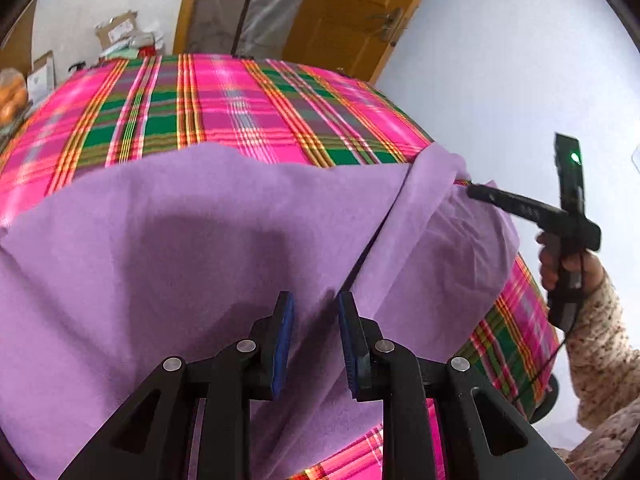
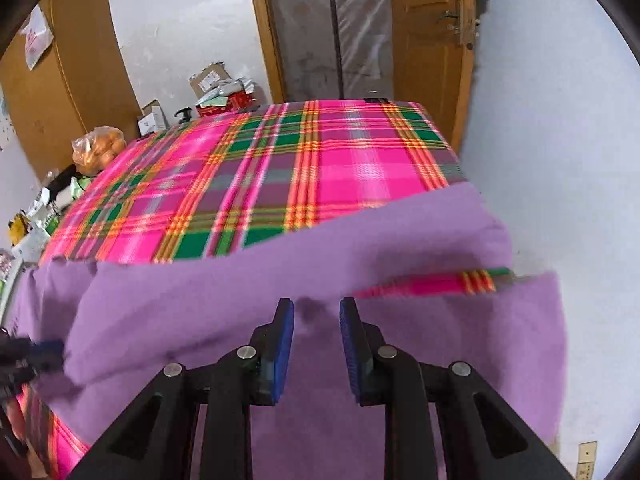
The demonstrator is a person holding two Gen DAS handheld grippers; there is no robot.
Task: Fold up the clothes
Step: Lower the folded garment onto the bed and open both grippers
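Note:
A purple cloth (image 1: 192,240) lies spread over the near part of a table covered in pink and green plaid (image 1: 224,108). My left gripper (image 1: 316,308) hovers just above the cloth with its blue-padded jaws apart and nothing between them. My right gripper (image 2: 317,312) also stands open over the cloth (image 2: 400,232) near its right side. In the left wrist view the right gripper's fingers (image 1: 480,194) reach the cloth's right edge, where a fold (image 1: 440,216) is raised. In the right wrist view the left gripper (image 2: 24,356) shows blurred at the cloth's left edge.
The plaid table (image 2: 280,168) has free surface beyond the cloth. Boxes and packages (image 2: 220,88), a bag of oranges (image 2: 98,148) and clutter stand past the far left edge. A wooden door (image 2: 432,40) and white wall lie behind and right.

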